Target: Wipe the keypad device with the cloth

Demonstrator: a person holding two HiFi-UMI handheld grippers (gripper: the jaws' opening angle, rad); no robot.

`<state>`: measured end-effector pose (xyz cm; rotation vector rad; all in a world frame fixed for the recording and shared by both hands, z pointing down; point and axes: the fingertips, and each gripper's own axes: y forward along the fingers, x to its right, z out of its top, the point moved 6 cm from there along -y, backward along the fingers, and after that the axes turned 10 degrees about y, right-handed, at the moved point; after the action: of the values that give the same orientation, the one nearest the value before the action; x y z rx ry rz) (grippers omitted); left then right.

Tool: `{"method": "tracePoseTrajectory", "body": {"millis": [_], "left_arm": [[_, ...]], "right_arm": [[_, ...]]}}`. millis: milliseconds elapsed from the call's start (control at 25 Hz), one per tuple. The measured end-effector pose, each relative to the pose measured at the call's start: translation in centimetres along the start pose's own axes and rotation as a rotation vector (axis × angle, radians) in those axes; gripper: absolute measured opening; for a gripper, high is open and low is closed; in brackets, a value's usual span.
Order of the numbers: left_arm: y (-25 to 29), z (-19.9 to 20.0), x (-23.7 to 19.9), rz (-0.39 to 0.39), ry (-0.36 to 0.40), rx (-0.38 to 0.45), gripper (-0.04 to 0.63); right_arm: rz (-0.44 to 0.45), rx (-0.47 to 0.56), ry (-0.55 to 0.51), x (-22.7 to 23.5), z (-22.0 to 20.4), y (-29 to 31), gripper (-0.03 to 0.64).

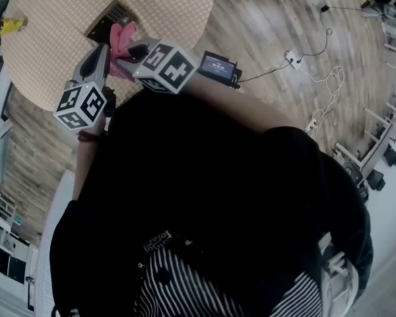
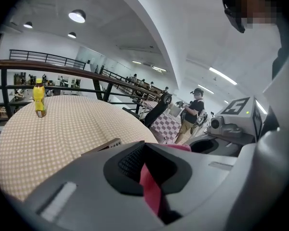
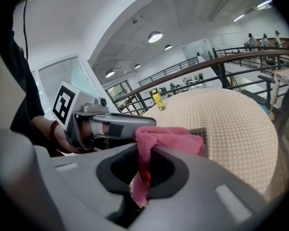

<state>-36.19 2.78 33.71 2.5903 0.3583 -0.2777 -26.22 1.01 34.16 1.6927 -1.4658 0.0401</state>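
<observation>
Cloth, pink, soft, crumpled: pinched by both my tools at once, left gripper pressed onto one strip, right gripper onto another fold. Dark flat keypad device: lying on the round beige checked table, just beyond the cloth. Small yellow bottle: upright, well apart.

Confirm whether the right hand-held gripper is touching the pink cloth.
Touching. The right gripper view shows the pink cloth pinched between the jaws of the right hand-held gripper.
</observation>
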Motion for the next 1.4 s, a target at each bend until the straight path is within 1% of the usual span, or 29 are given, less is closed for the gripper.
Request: {"method": "tracePoseTrajectory", "body": {"millis": [40,120,200,240,280,400,440,520,640,720,800,880,960,1080,1240,1400], "left_arm": [[1.0,-0.3,0.0,-0.012,0.003,-0.004,0.000],[4.6,-0.7,0.1,-0.033,0.011,-0.019,0.000],[8.7,-0.9,-0.5,-0.058,0.012,-0.047,0.000],[9.7,-1.0,-1.1,-0.074,0.010,-0.058,0.000],[9.6,-1.2,-1.6,-0.091,0.007,-0.065,0.000],[5.7,-2.4,-1.9,-0.129,0.012,-0.062,0.000],[5.0,-2.9,-1.8,-0.134,0.013,-0.063,0.000],[4.6,-3.2,-2.0,-0.136,0.009,-0.067,0.000],[6.5,-2.3,-2.4,-0.140,0.013,-0.072,0.000],[9.5,-1.6,-2.8,-0.143,0.033,-0.086,0.000],[12.7,-1.2,-3.4,-0.142,0.065,-0.117,0.000],[13.4,-1.2,-3.5,-0.133,0.091,-0.151,0.000],[14.6,-1.2,-4.0,-0.120,0.098,-0.187,0.000],[18.1,-1.0,-5.6,-0.099,0.100,-0.222,0.000],[17.9,-0.9,-6.0,-0.080,0.120,-0.265,0.000],[18.5,-0.9,-5.5,-0.082,0.118,-0.278,0.002]], "right_arm": [[-0.006,-0.001,0.008,0.9,-0.4,0.1,0.031],[-0.017,-0.006,0.025,4.5,-0.6,0.2,0.031],[-0.026,-0.014,0.057,8.5,-0.2,0.6,0.031],[-0.033,-0.018,0.071,9.7,0.1,1.0,0.031],[-0.043,-0.020,0.078,9.6,0.2,1.4,0.031],[-0.075,-0.010,0.063,5.0,-1.0,1.9,0.031],[-0.083,-0.009,0.058,4.2,-1.4,1.7,0.031],[-0.097,-0.020,0.059,3.8,-2.1,1.5,0.031],[-0.115,-0.033,0.079,5.7,-1.9,1.3,0.030],[-0.110,-0.032,0.102,8.8,-1.2,1.8,0.031],[-0.090,-0.028,0.124,11.7,-0.3,2.5,0.031],[-0.070,-0.029,0.126,11.9,-0.1,2.6,0.030],[-0.057,-0.037,0.127,12.6,0.0,2.8,0.029],[-0.033,-0.046,0.126,15.7,0.8,4.1,0.031],[-0.016,-0.065,0.124,15.2,0.6,4.5,0.030],[0.006,-0.082,0.135,16.0,0.3,4.6,0.031]]}}
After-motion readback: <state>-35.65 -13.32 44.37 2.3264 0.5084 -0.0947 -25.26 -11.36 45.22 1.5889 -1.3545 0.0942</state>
